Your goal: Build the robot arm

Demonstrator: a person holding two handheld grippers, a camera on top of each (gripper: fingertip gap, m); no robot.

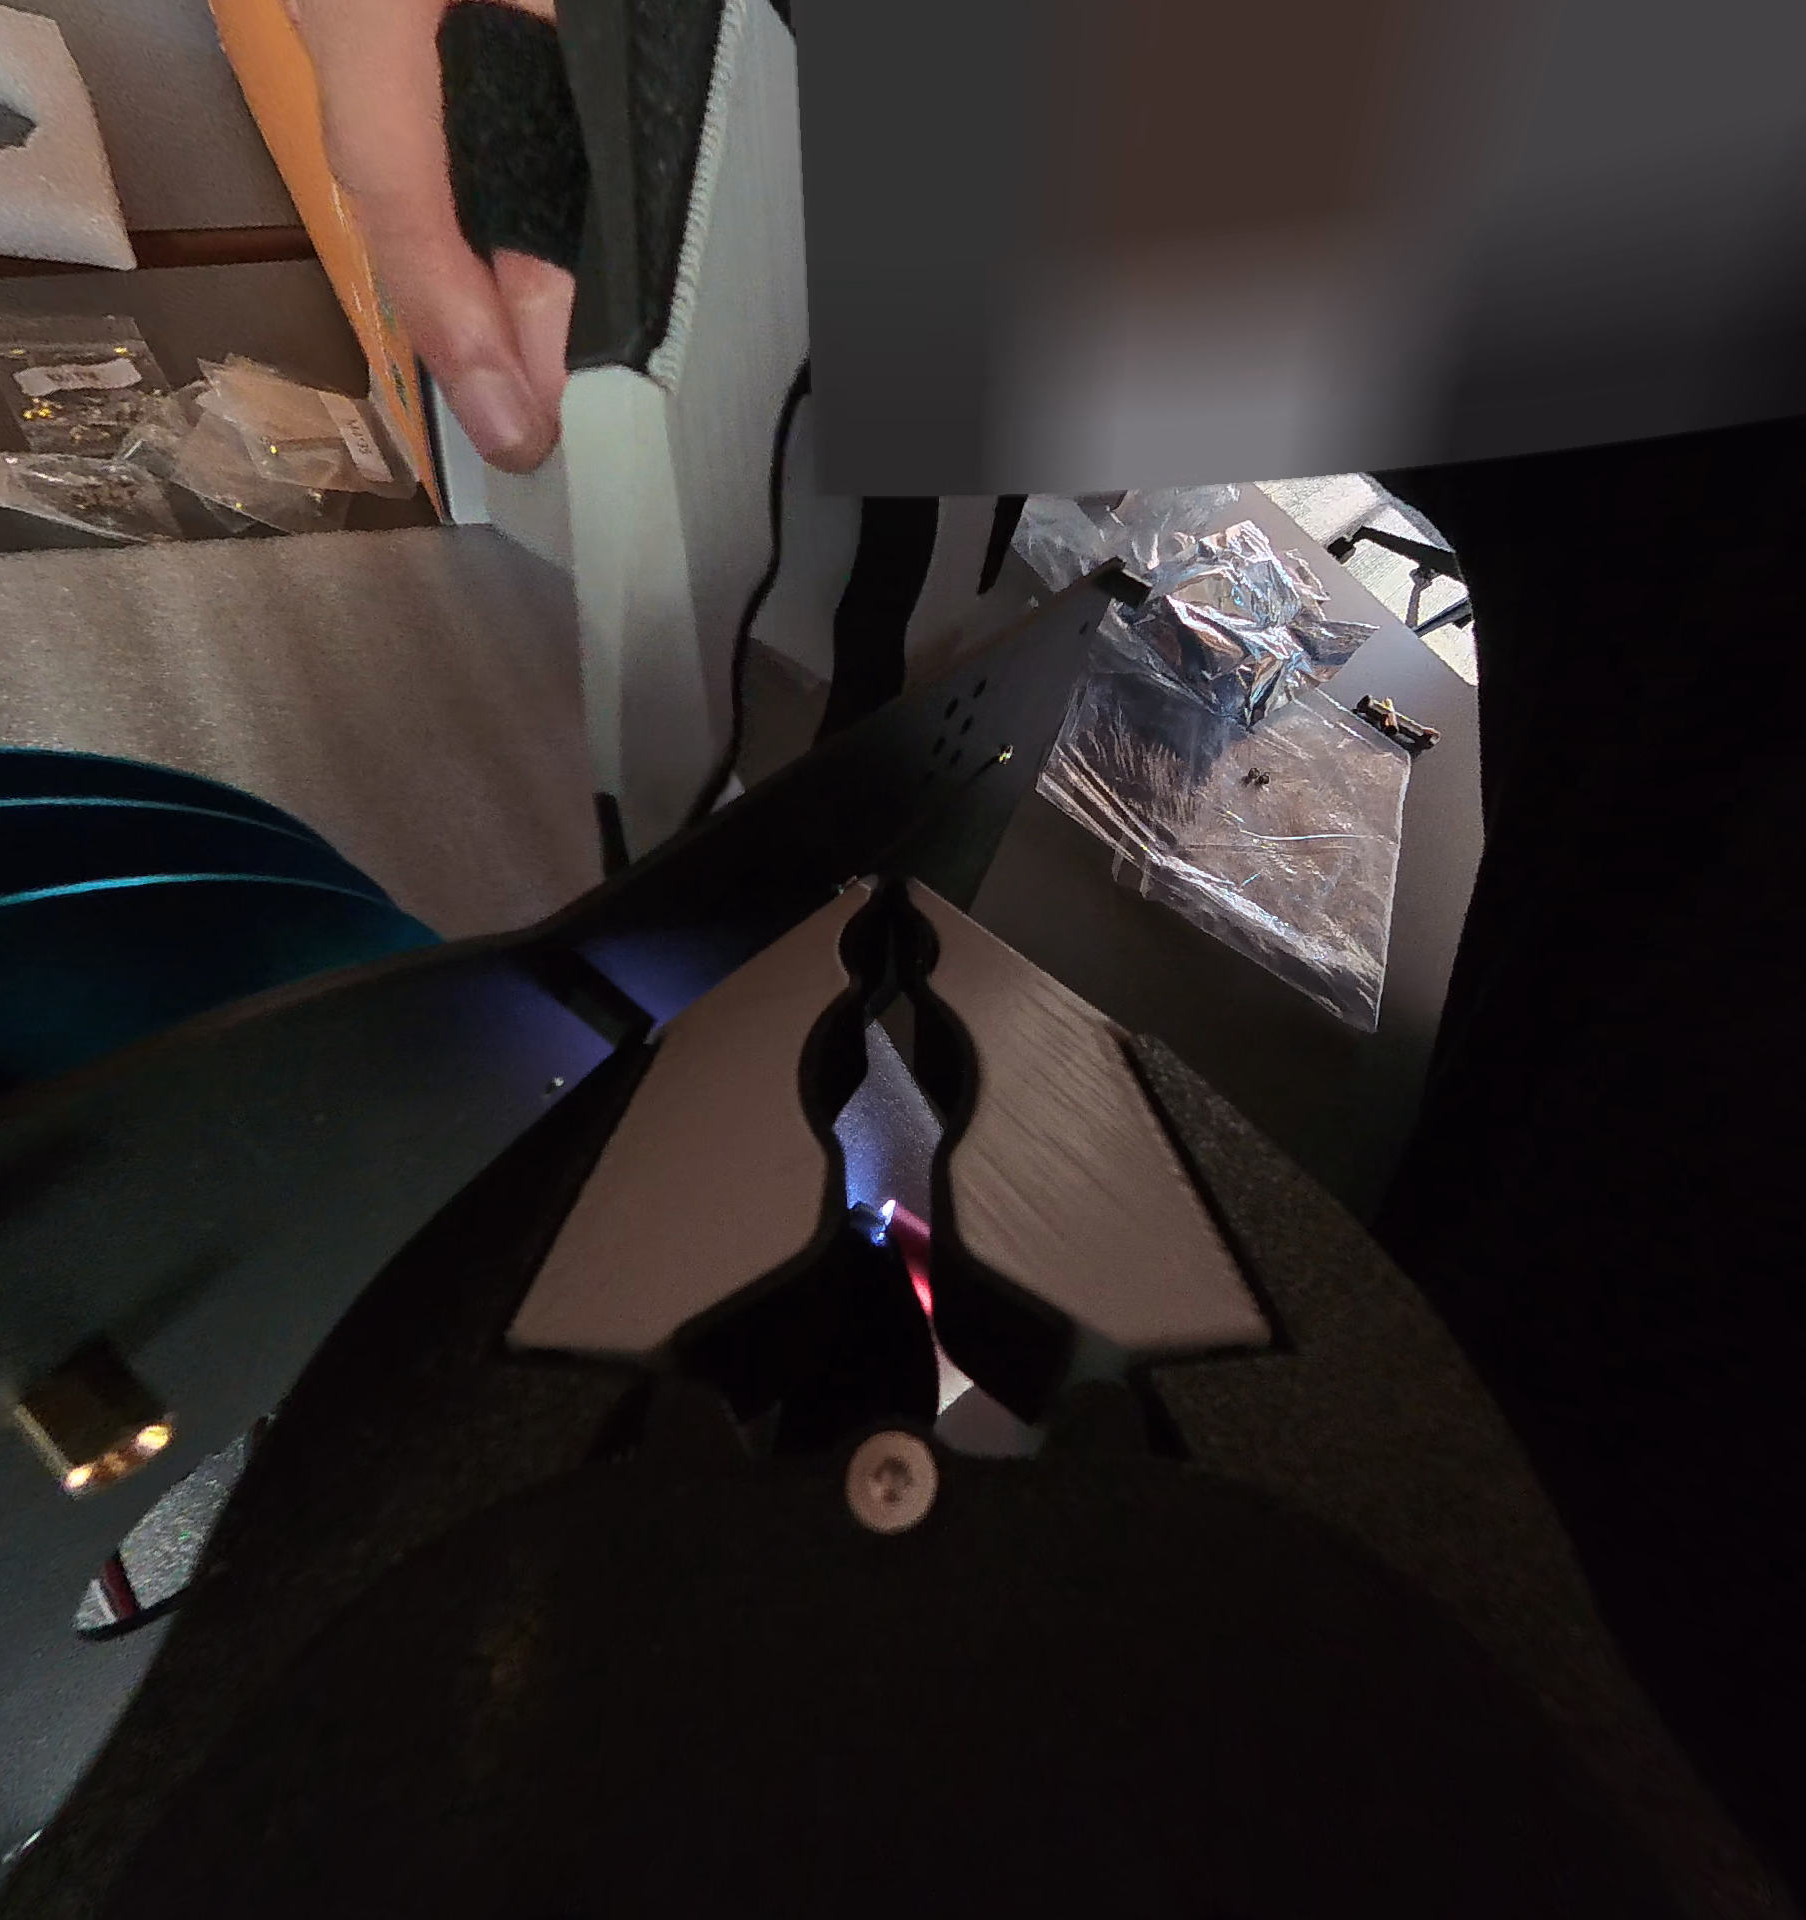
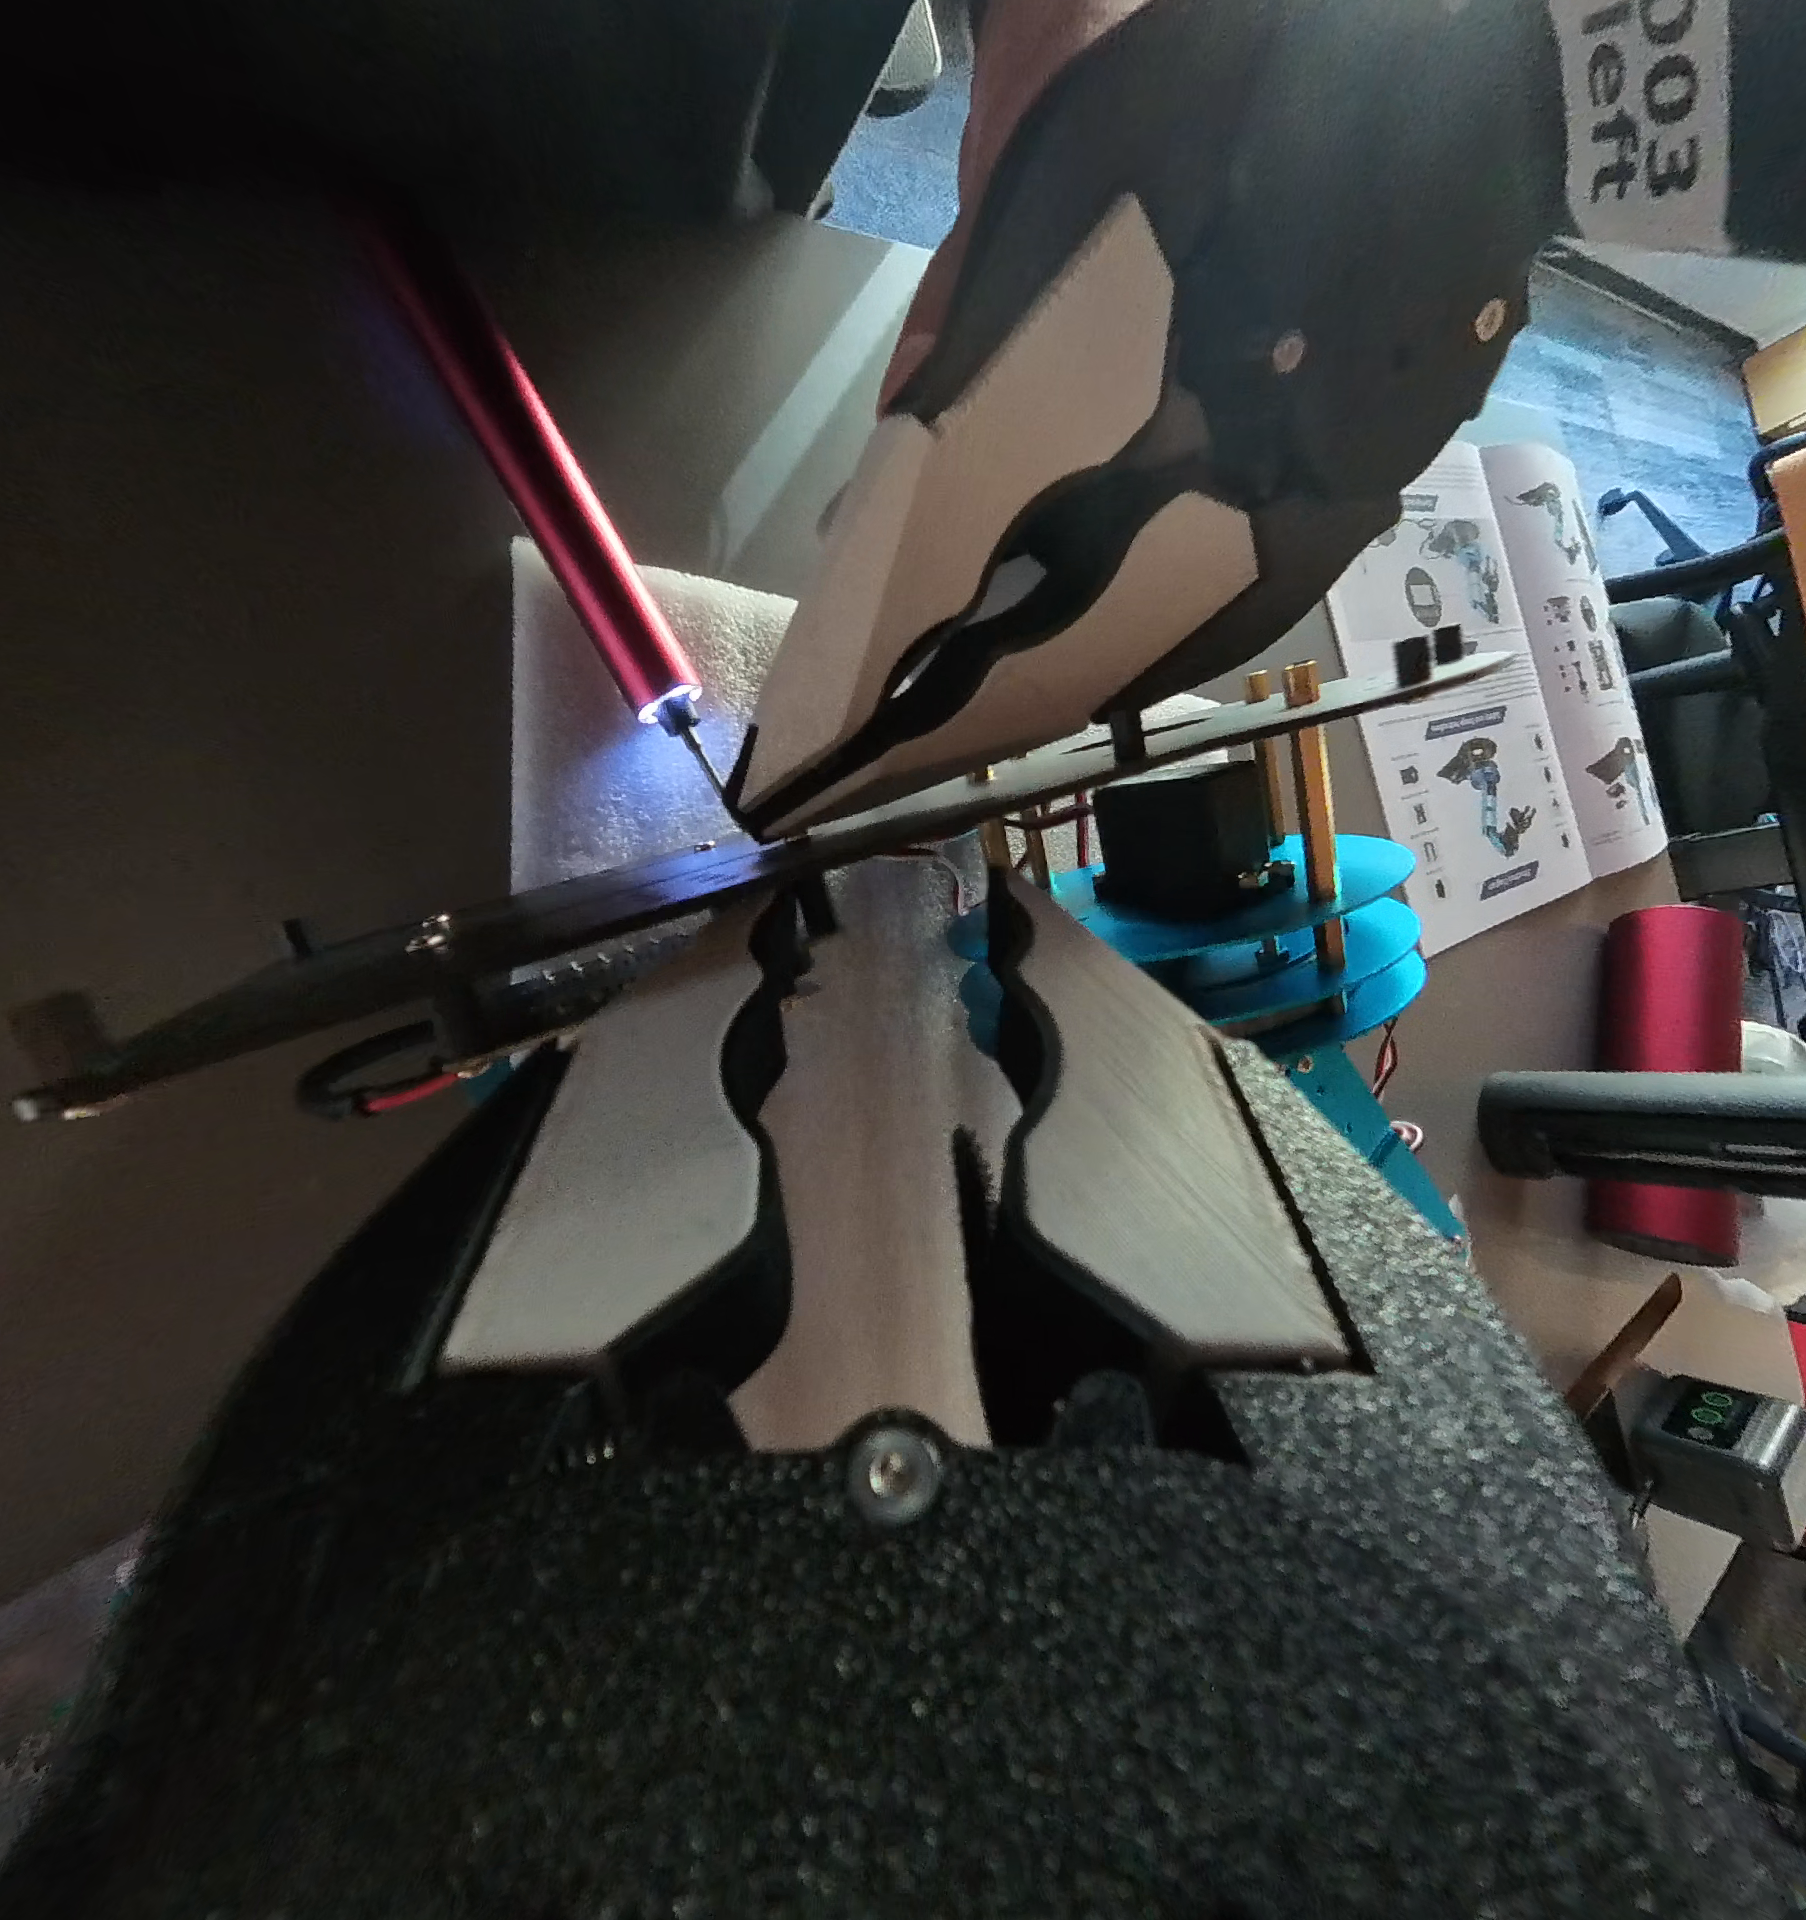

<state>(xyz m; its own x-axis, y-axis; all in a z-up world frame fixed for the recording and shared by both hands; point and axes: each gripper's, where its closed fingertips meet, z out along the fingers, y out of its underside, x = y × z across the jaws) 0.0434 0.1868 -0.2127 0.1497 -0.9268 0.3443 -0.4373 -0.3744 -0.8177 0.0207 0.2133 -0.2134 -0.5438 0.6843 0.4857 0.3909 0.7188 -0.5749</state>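
While the left gripper [image 2: 759, 826] pressed its nearly closed tips onto the black plate [image 2: 566, 904], whether pinching anything could not be told; the right gripper [image 2: 894, 914] stood partly open beneath the plate, holding nothing. A lit red screwdriver [image 2: 535, 457] touched the plate beside the left tips. Brass standoffs [image 2: 1299, 748] and blue discs [image 2: 1242, 883] stood assembled under it.

Left hand-held gripper [image 1: 894, 914] pinched on black plate [image 1: 940, 769] edge

Both views are taken very near, along each gripper's fingers. The black plate [image 1: 940, 790] is viewed from above on the left, edge-on [image 2: 608, 904] on the right; it is shared.
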